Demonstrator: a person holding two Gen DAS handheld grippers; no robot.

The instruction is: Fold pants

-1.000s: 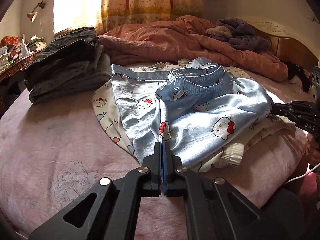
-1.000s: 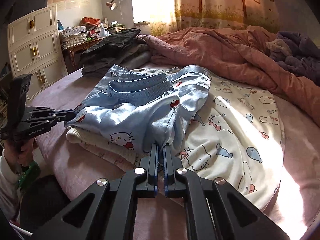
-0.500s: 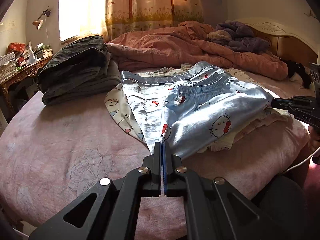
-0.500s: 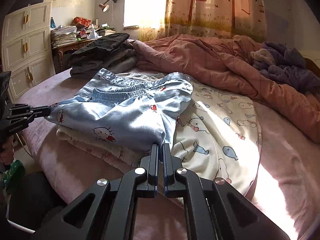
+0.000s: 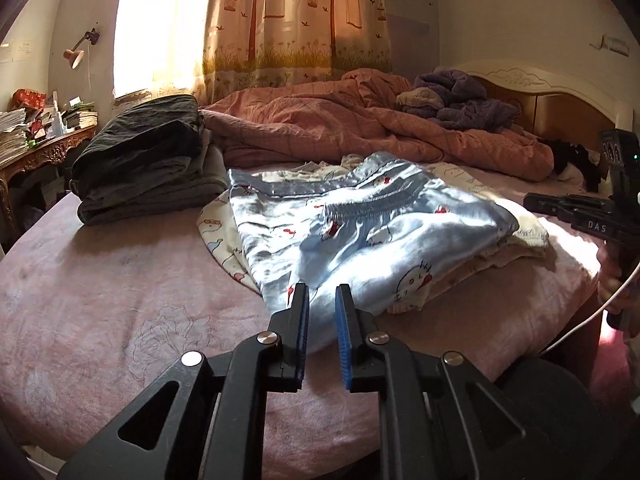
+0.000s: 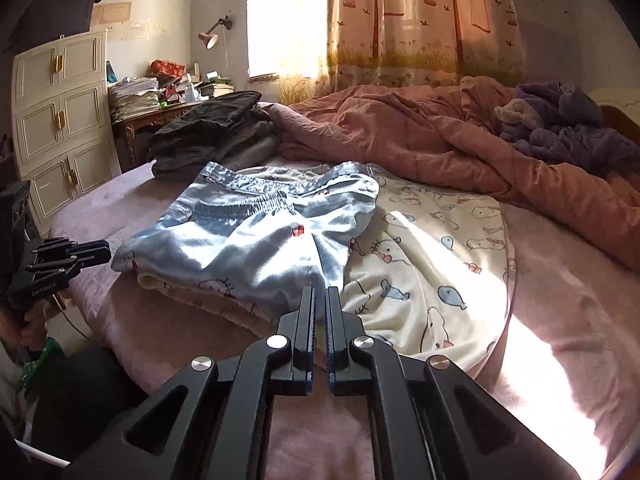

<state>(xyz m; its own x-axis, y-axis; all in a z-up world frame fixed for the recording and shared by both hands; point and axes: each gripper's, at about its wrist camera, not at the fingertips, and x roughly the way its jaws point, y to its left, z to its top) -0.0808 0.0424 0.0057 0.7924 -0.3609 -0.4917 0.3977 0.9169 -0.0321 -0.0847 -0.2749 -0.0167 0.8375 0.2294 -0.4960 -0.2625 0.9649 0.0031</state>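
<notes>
Light blue cartoon-cat pants (image 5: pixel 360 232) lie folded on the pink bed, on top of cream printed clothes; they also show in the right wrist view (image 6: pixel 256 240). My left gripper (image 5: pixel 322 294) is open and empty, its fingertips just above the pants' near edge. My right gripper (image 6: pixel 320 294) is slightly open with a narrow gap and holds nothing, its tips over the pants' near edge. Each gripper shows in the other's view, the right one (image 5: pixel 580 216) beside the pants' right edge, the left one (image 6: pixel 68 256) beside their left edge.
A stack of dark folded clothes (image 5: pixel 148 164) sits at the back left of the bed. A rumpled pink duvet (image 5: pixel 360 120) and purple garments (image 5: pixel 460 100) lie at the back. A cream printed cloth (image 6: pixel 432 260) spreads right of the pants. A cabinet (image 6: pixel 60 120) stands by the bed.
Both grippers have let go of the pants and opened, the left wider. Both have drawn back and up; the pants now lie flatter on the pile.
</notes>
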